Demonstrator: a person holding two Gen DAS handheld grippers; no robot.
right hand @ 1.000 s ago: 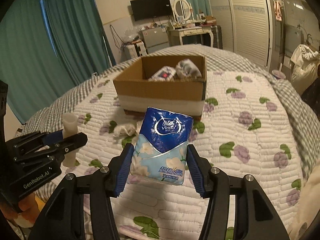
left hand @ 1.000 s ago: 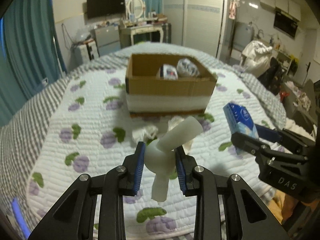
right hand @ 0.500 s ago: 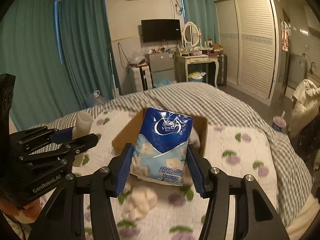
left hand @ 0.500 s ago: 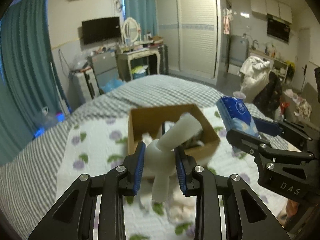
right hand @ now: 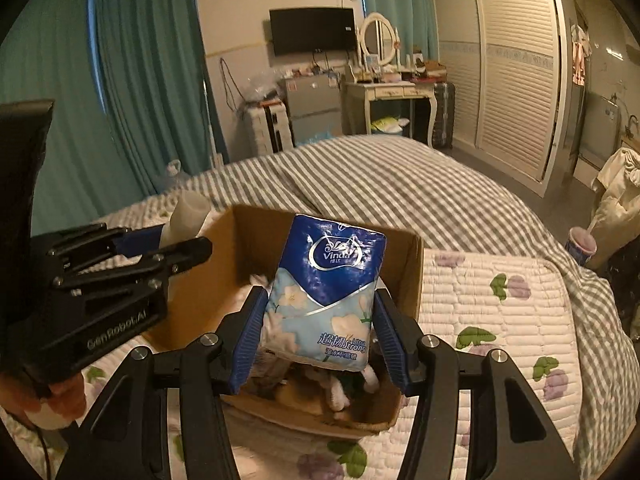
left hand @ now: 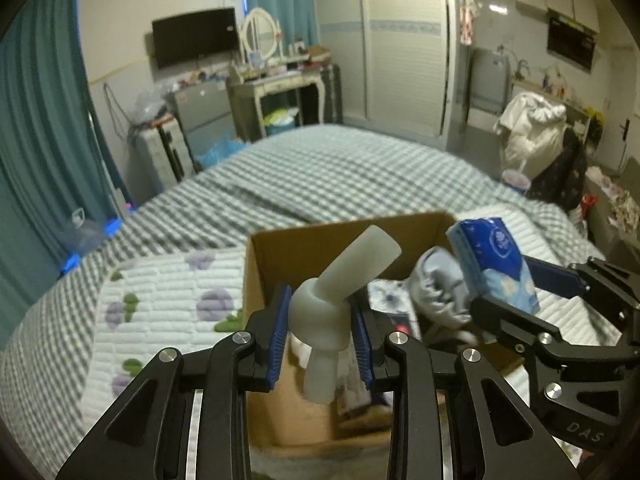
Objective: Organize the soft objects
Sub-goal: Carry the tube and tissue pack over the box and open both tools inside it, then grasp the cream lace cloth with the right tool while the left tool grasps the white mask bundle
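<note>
My left gripper (left hand: 320, 336) is shut on a white rubbery toy (left hand: 336, 300) with stubby tubes and holds it above the open cardboard box (left hand: 280, 248). My right gripper (right hand: 320, 336) is shut on a blue Vinda tissue pack (right hand: 326, 296) and holds it over the same box (right hand: 412, 272). The box holds a grey cloth bundle (left hand: 436, 288) and other soft items, partly hidden. The right gripper with the pack shows in the left wrist view (left hand: 492, 268); the left gripper shows in the right wrist view (right hand: 176, 248).
The box sits on a quilted cover with purple flowers (right hand: 500, 312) over a grey striped bed (left hand: 320, 172). Teal curtains (right hand: 140, 80), a dresser (right hand: 392, 96) and a wardrobe (right hand: 512, 60) stand beyond the bed.
Both grippers have risen and moved forward from in front of the box to above its opening, each still holding its item. The crumpled white thing on the quilt is out of view.
</note>
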